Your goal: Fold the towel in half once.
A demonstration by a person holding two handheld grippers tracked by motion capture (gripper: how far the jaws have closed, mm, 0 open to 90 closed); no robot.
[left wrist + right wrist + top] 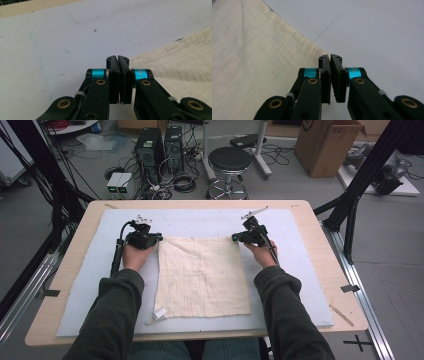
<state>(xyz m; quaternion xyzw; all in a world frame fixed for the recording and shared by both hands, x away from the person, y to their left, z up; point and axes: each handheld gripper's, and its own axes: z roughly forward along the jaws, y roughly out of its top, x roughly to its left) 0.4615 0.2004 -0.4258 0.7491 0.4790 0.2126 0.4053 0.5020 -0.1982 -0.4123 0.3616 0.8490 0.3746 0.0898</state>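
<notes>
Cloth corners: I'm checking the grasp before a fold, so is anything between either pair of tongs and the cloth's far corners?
Nothing visible. The left tongs and right tongs are shut right at the far corners of the cream cloth; around them lies bare white mat. Whether fabric is pinched can't be told.

**Both arms forward, both grippers clamped shut**

Two forearms in dark green sleeves enter from the bottom of the high view, angled up toward frame centre. Left hand (134, 255) sits left of centre, wrapped round the left gripper (159, 238), whose tip points toward frame right. Right hand (261, 253) sits right of centre, holding the right gripper (234, 238), tip pointing toward frame left. The two are about level and well apart. In each gripper view the black jaws rise from the bottom edge, pressed together at centre frame.
</notes>
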